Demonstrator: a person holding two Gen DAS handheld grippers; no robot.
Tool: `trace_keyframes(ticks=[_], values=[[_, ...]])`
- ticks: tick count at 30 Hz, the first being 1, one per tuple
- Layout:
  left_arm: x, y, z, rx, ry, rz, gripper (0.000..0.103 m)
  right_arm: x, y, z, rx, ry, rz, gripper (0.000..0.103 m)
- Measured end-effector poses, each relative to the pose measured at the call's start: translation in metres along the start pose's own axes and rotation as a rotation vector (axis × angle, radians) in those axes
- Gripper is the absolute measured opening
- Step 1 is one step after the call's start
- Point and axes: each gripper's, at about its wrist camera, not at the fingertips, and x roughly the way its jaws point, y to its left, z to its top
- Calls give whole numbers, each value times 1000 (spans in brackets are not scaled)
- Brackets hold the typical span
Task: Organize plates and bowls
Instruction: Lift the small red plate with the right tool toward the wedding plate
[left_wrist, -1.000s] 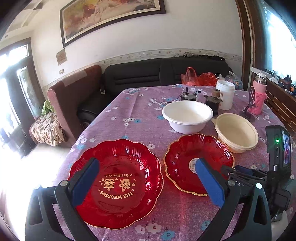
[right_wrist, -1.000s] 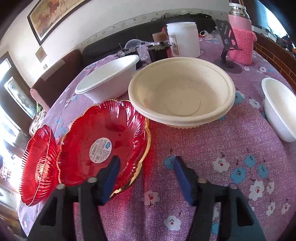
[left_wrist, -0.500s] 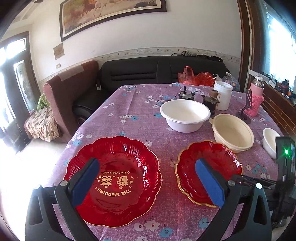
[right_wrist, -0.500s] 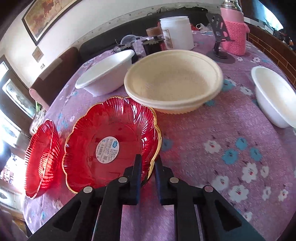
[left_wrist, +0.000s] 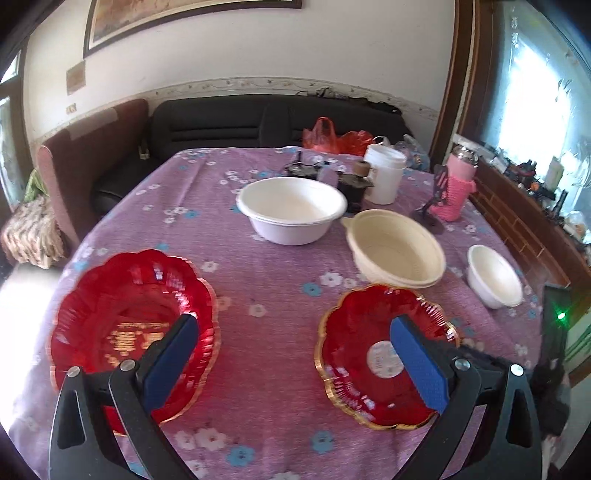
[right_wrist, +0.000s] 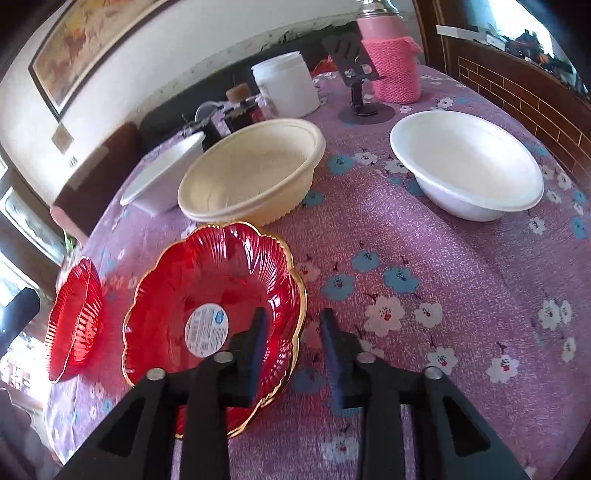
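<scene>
Right wrist view: small red plate (right_wrist: 207, 314) at near-left of bench (right_wrist: 461, 295), gold rim, sticker in centre. My right gripper (right_wrist: 291, 347) has fingers (right_wrist: 255, 343) slightly parted astride its near rim; contact I cannot tell. Cream bowl (right_wrist: 251, 177) just behind plate, white bowl (right_wrist: 469, 162) to right, apart. Left wrist view: my left gripper (left_wrist: 291, 354) spread wide, holding nothing, above bench between big red plate (left_wrist: 125, 325) and small one.

Right tool (right_wrist: 291, 328): was shut at the small red plate (right_wrist: 207, 317)'s near rim half a second ago; its jaws now stand a little apart, straddling that rim.
Small red plate: near edge tilted up off the tabletop (right_wrist: 443, 258).
Left tool (left_wrist: 291, 354): pulled back and higher.
</scene>
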Motion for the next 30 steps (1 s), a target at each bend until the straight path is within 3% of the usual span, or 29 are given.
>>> trace_keyframes(ticks=[4, 7, 15, 20, 30], values=[[23, -14, -1, 7, 30, -6, 103, -4, 0, 0, 3, -21, -1, 34], [45, -25, -5, 27, 100, -34, 103, -9, 1, 1, -4, -51, -15, 34], [92, -27, -18, 15, 228, -65, 102, -7, -3, -1, 16, -30, 1, 34], [108, -21, -23, -17, 289, -117, 82, 1, -3, -2, 18, 8, 27, 34], [112, -26, -22, 4, 269, -124, 78, 2, 2, -2, -1, -5, 11, 34]])
